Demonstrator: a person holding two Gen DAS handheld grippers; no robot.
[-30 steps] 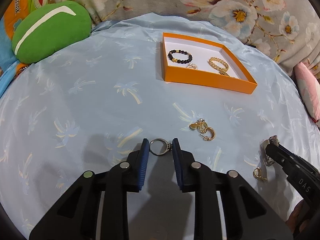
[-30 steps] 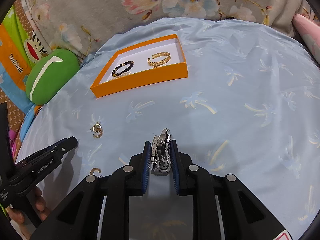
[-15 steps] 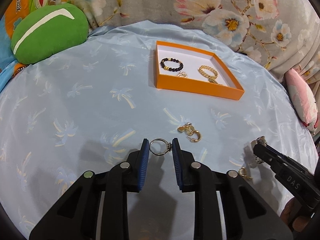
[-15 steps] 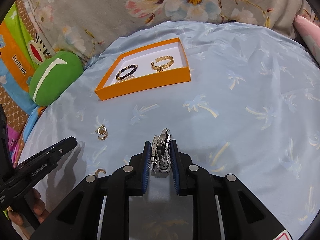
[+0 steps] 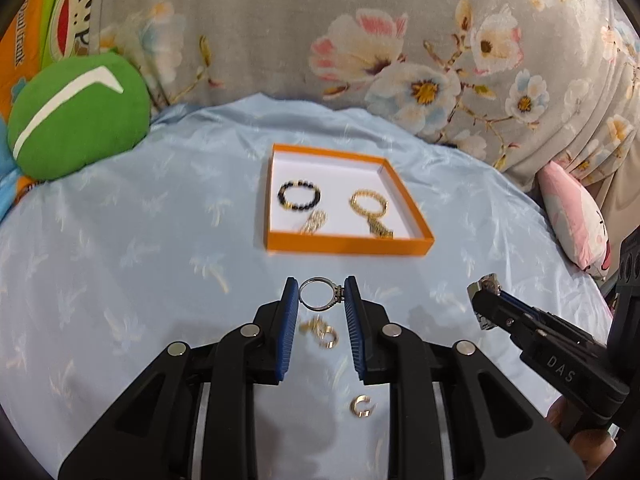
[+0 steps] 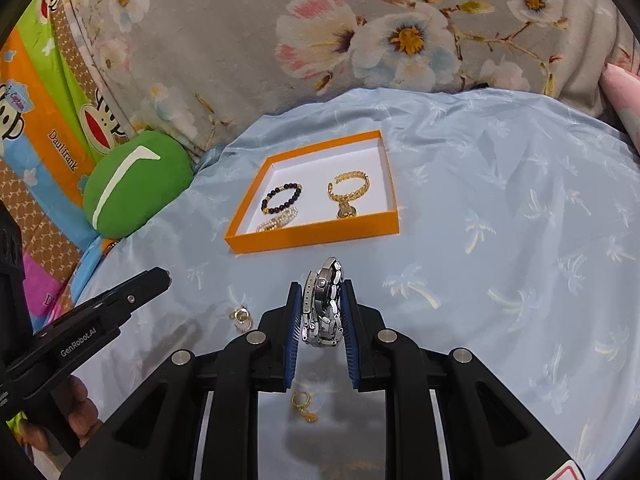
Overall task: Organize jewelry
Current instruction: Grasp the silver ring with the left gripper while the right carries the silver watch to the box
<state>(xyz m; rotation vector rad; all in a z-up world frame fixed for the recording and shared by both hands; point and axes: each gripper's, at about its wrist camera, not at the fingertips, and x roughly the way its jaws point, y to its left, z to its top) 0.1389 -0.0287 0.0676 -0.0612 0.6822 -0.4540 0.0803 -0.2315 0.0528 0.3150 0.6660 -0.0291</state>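
Note:
My left gripper point(image 5: 321, 294) is shut on a silver ring point(image 5: 320, 294), held above the blue sheet in front of the orange tray point(image 5: 348, 246). My right gripper point(image 6: 322, 296) is shut on a silver link watch point(image 6: 325, 304); it also shows at the right of the left wrist view point(image 5: 486, 300). The tray point(image 6: 316, 236) holds a black bead bracelet point(image 6: 281, 198), a gold bracelet point(image 6: 349, 190) and a pearl piece point(image 6: 278, 220). Gold earrings point(image 5: 322, 330) and a gold hoop point(image 5: 361, 406) lie on the sheet under the left gripper.
A green cushion point(image 5: 76, 120) lies at the back left. A floral fabric wall point(image 5: 360, 32) stands behind the tray. A pink pillow point(image 5: 576, 220) is at the right edge. Another gold earring point(image 6: 305, 406) lies below the right gripper.
Both grippers have moved forward toward the orange tray with their items held. The loose gold earrings now lie beneath the left gripper instead of to its right.

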